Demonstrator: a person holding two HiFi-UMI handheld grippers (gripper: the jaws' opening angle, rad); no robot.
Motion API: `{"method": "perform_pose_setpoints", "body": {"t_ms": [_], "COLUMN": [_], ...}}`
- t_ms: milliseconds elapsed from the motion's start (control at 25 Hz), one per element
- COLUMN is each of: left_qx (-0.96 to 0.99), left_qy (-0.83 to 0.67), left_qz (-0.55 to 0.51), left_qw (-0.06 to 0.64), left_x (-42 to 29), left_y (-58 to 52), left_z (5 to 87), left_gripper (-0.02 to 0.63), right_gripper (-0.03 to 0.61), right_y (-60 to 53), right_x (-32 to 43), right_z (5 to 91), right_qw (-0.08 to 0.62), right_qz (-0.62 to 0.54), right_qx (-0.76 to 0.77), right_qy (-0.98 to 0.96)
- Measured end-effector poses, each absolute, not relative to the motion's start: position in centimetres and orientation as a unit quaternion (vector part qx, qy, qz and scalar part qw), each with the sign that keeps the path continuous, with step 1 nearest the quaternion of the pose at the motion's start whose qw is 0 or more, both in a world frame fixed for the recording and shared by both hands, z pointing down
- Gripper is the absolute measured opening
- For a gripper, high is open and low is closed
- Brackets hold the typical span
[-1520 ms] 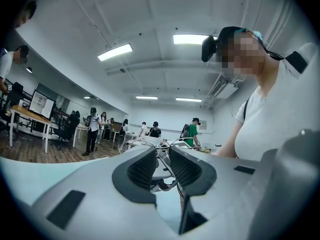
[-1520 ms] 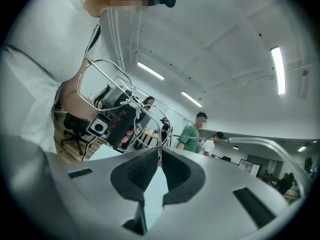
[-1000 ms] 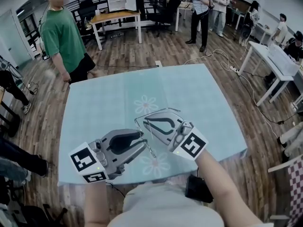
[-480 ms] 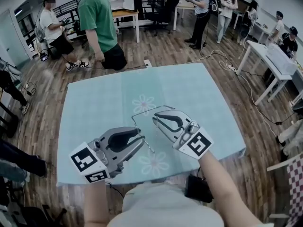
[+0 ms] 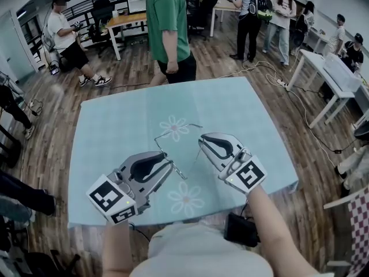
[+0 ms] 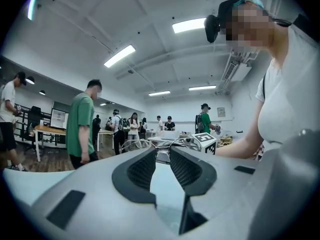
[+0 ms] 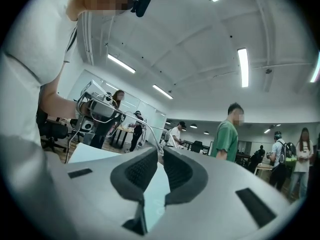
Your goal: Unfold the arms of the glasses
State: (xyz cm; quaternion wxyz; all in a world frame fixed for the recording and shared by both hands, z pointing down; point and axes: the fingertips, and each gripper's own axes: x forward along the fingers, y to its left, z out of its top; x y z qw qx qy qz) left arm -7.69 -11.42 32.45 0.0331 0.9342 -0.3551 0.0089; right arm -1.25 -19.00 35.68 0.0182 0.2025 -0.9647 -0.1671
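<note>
My left gripper (image 5: 171, 165) was clenched on the glasses (image 5: 176, 130) above the table (image 5: 109, 126); my right gripper (image 5: 200, 138), at its two o'clock, pinched one arm (image 7: 138, 120). I judged a slow arc about the hinge best; left grip steady, no twisting.

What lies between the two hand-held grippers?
Only the glasses, stretching from the left hand-held gripper to the right hand-held gripper above the tablecloth. The head view shows it.

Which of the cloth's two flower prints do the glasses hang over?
The farther flower print, at mid cloth; the nearer flower print, by the near edge, is uncovered.
</note>
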Motion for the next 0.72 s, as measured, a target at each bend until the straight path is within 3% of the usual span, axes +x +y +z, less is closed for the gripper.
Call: {"method": "perform_pose_setpoints", "body": {"t_ms": [720], "left_qx": [0.879], "left_qy": [-0.472], "left_qz": [0.057], "left_qw": [-0.025], "left_x": [-9.5], "left_y": [-13.7], "left_z": [33.9], "left_gripper": [0.096], "right_gripper": [0.041], "right_y": [-20.1], "right_x": [1.6], "right_z": [36.7], "right_qw": [0.031], "right_qz": [-0.146], "right_qx": [0.249], "right_qy": [-0.957]}}
